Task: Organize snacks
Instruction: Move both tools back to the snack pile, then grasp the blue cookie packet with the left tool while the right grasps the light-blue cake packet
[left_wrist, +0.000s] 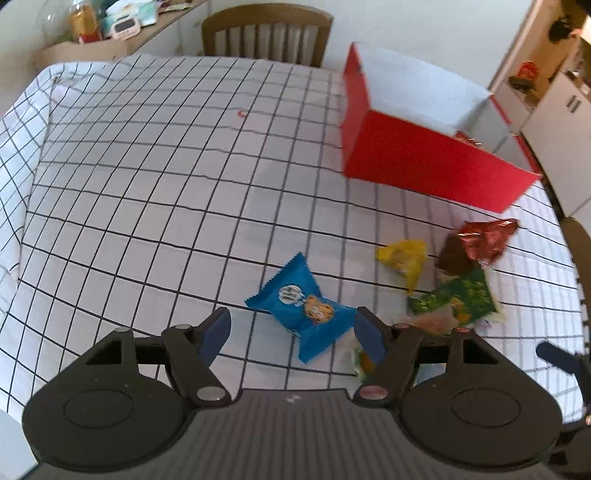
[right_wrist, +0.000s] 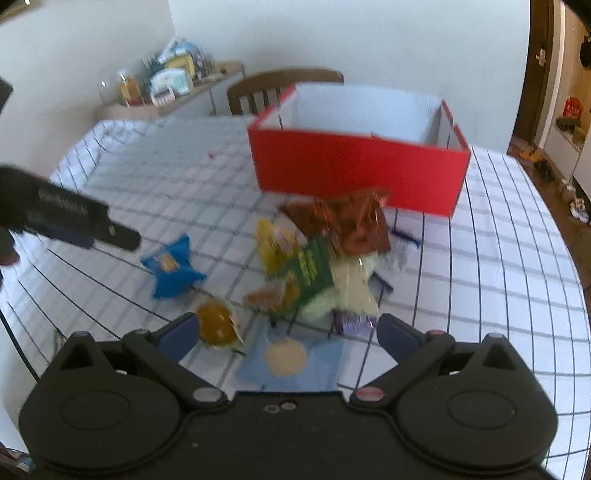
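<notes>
- Left wrist view: your left gripper (left_wrist: 291, 332) has its fingers spread and nothing pinched. The blue packet (left_wrist: 301, 308) lies flat on the checked tablecloth (left_wrist: 147, 184), partly between the pads and apparently untouched. Centre the pads on the packet's puffed middle, not its crimped ends, before you close.
- Same view: the red box (left_wrist: 424, 162), open-topped, stands well apart at upper right. The yellow packet (left_wrist: 404, 260), green packet (left_wrist: 458, 295) and red-brown packet (left_wrist: 484, 240) lie between the two.
- Right wrist view: your right gripper (right_wrist: 284, 334) is also spread and empty, above the near edge of the heap. A pale blue packet (right_wrist: 291, 360) lies between the pads and an orange snack (right_wrist: 218, 323) just beside the left pad. Choose one; closing here risks catching both.
- Same view: the box sits just beyond the heap, so the carry should be short. The picture is blurred, so settle before closing.
</notes>
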